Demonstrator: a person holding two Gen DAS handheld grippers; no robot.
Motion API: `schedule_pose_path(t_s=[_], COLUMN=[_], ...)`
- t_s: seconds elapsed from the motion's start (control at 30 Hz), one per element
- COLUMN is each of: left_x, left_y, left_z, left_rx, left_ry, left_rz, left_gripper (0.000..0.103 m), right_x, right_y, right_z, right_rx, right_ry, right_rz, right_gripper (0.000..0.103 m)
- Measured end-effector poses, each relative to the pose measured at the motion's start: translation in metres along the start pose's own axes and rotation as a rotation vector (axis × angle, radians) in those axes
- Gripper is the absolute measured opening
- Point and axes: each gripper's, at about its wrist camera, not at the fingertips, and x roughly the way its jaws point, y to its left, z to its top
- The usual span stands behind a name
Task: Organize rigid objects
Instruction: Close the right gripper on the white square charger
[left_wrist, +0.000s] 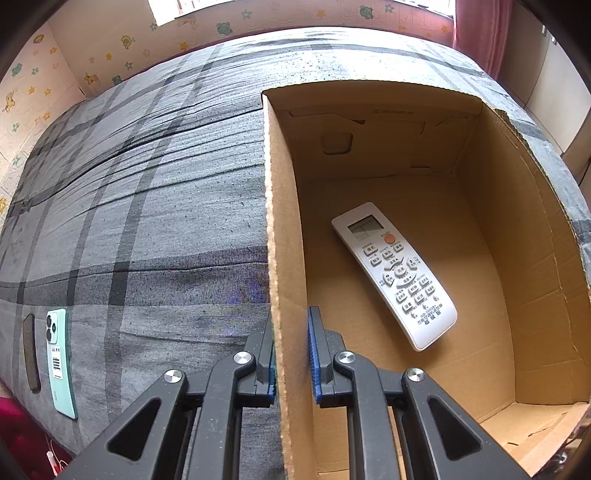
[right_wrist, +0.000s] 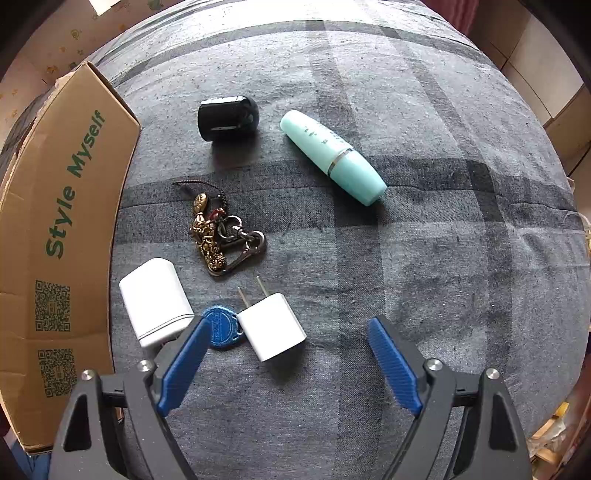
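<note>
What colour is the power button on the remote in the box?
Orange, on the white remote; the button sits just below its screen. Clearest in the left wrist view.

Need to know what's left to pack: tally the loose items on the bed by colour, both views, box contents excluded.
White: 2, charger, white case
Mint: 2, phone, bottle
Black or dark: 2, black case, dark bar
Blue: 1, fob
Brass: 1, keychain
Total: 8
</note>
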Motion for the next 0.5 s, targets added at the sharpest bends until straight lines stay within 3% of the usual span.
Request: schedule_pose_path(t_s=[0.1,0.17,0.2,0.5], left_x=[0.000,0.001,0.001,0.000], left_y=[0.000,0.001,0.001,0.001], left_z=[0.000,0.000,0.000,0.000], left_rx=[-0.001,-0.004,-0.005,-0.004], left_ry=[0.000,0.001,0.001,-0.001], left_rz=[-0.001,-0.004,-0.005,-0.004], left_gripper=[0.015,0.015,0.015,0.015], right_x=[0.005,0.008,0.010,-0.002], right_y=[0.001,0.001,0.003,0.009], right_z=[0.002,0.002,0.002,-0.003], right_rx=[0.008,0.015,0.019,-0.008], right_ry=[0.025,0.037,0.037,0.015], right_rz=[0.026,0.041,0.047,0.020], right_gripper=[0.071,0.046,0.039,0.034])
